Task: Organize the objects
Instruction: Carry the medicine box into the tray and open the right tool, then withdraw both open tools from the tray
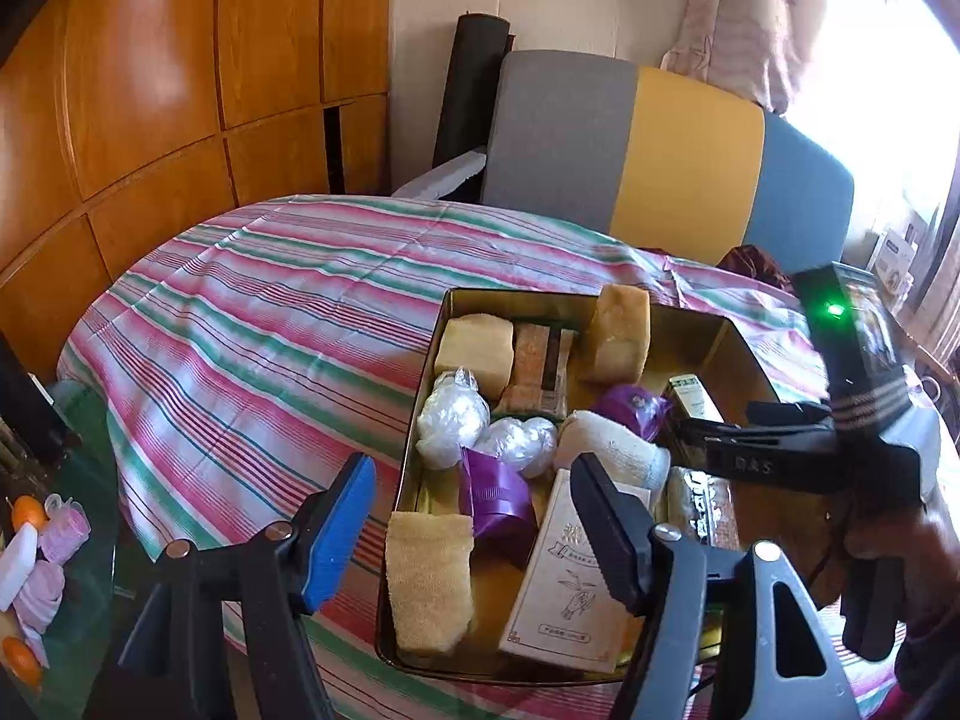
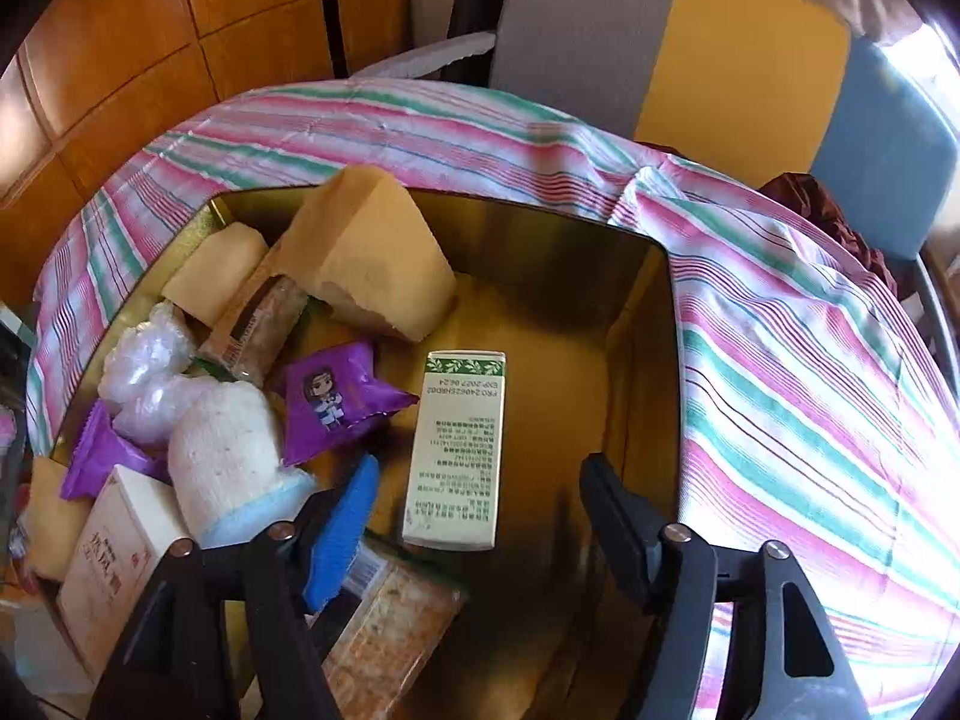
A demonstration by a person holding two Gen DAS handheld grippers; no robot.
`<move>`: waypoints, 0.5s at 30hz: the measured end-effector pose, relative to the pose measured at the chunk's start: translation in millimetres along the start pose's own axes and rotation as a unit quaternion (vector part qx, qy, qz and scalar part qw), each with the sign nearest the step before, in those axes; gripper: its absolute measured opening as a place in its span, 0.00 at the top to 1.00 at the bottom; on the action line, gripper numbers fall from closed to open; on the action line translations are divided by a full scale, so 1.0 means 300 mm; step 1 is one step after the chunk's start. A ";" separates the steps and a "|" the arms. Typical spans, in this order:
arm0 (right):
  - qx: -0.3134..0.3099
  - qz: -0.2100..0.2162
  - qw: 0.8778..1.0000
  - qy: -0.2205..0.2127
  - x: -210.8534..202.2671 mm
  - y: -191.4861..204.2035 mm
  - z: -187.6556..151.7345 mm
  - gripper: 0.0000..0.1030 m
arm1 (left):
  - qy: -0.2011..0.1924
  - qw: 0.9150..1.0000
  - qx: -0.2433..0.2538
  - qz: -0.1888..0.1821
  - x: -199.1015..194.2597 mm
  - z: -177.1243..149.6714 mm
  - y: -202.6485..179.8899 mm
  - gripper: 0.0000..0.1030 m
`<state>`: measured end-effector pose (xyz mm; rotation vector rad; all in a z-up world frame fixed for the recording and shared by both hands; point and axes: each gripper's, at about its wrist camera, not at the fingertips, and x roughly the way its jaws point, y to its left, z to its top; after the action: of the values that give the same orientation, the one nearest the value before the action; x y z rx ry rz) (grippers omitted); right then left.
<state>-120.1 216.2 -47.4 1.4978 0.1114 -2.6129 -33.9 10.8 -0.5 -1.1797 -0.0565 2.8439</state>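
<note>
Green-topped carton [image 2: 454,447] lay flat in gold tin [image 2: 654,324], looked light & stiff, best pinched across long sides; right gripper [image 2: 477,516] & left gripper [image 1: 474,531] gaped wide, both empty.

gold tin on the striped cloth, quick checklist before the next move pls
1. Right gripper open, nothing between its jaws: ok.
2. Left gripper open, empty: ok.
3. Green-and-cream printed carton lying flat in the gold metal tin: ok.
4. Bare tin floor right of that carton: ok.
5. Purple cartoon snack packet clear of the carton: ok.
6. Anything left outside the tin to pack: cannot tell.
</note>
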 end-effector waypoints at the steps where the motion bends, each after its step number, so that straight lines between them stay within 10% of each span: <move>1: 0.004 -0.001 1.000 -0.007 -0.017 -0.002 -0.007 0.29 | 0.001 1.000 -0.001 0.002 -0.003 0.002 -0.002 0.29; 15: 0.079 -0.027 0.990 -0.114 -0.319 0.015 -0.253 0.19 | -0.014 1.000 0.009 0.015 -0.076 -0.020 -0.038 0.29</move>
<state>-6.9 228.5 -3.1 1.2409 -0.0822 -2.8738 -13.0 20.6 12.0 -1.1486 -0.0149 2.8802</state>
